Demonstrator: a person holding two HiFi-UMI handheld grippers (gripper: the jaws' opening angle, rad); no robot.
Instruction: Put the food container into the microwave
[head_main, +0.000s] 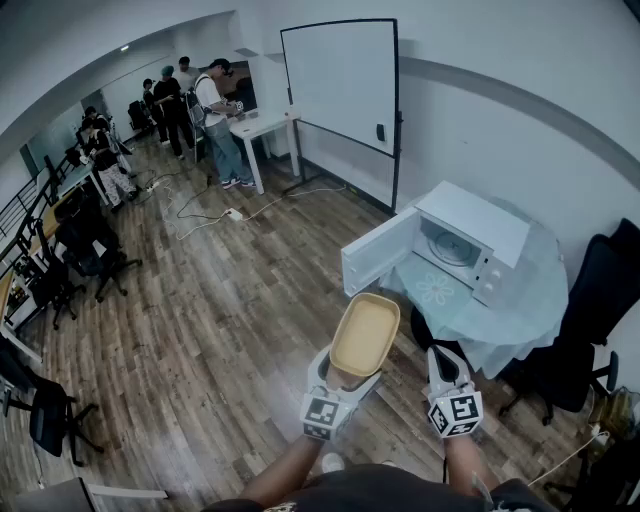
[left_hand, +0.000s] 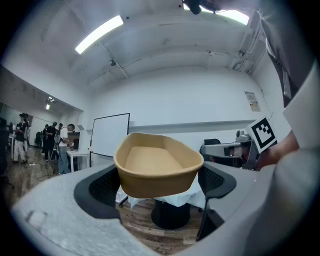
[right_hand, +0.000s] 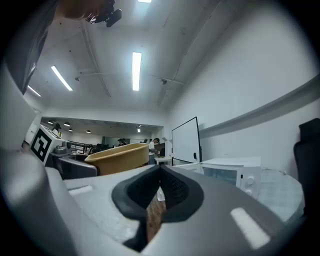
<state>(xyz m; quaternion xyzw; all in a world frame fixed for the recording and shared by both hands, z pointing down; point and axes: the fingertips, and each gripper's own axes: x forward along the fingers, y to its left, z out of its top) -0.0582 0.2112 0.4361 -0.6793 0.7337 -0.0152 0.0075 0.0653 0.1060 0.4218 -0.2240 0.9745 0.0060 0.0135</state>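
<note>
A tan oval food container (head_main: 365, 335) is held in the air, empty and upright, with my left gripper (head_main: 350, 376) shut on its near end. In the left gripper view the container (left_hand: 157, 167) sits between both dark pads (left_hand: 102, 187). The white microwave (head_main: 455, 245) stands ahead to the right on a round table (head_main: 520, 310), its door (head_main: 378, 250) swung open toward me. My right gripper (head_main: 441, 354) hovers beside the left one, shut on nothing; its jaws meet in the right gripper view (right_hand: 159, 192), where the container (right_hand: 117, 156) and microwave (right_hand: 230, 170) also show.
A whiteboard (head_main: 340, 80) stands against the wall behind the microwave. A black office chair (head_main: 590, 330) sits right of the table. Several people stand at a white desk (head_main: 262, 125) far back left. Chairs and desks line the left side; cables lie on the wooden floor (head_main: 230, 300).
</note>
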